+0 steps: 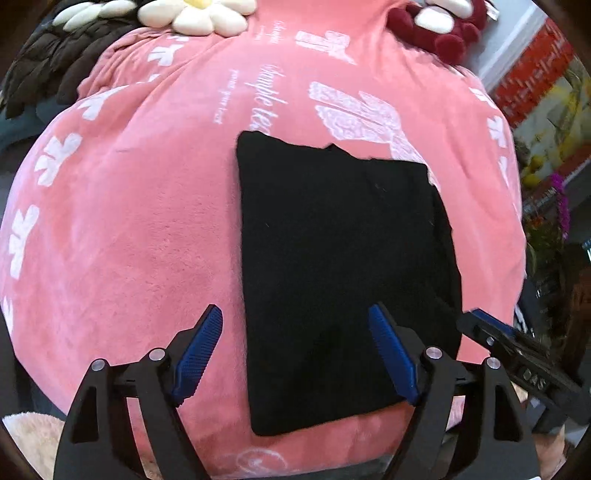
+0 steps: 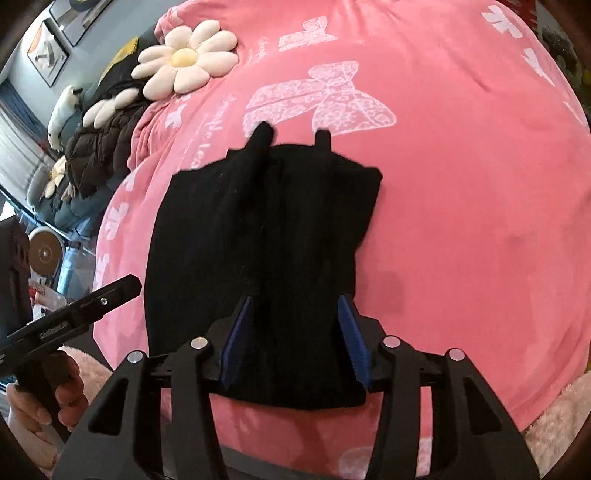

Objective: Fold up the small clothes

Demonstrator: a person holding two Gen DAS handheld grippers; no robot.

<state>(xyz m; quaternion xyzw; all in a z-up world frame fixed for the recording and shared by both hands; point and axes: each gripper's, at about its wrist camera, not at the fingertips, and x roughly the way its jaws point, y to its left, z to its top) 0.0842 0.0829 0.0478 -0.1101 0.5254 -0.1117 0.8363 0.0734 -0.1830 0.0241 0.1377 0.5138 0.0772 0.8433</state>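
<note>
Nearby, daisy cushion and dark jacket edge pink blanket; both grippers released above black garment.

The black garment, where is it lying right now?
The black garment lies folded flat on the pink blanket, right of centre in the left wrist view, nearer than the daisy cushion.

Folded garment on blanket — flower cushion behind

Matt black knit garment lies on plush pink blanket (velvety nap).
</note>
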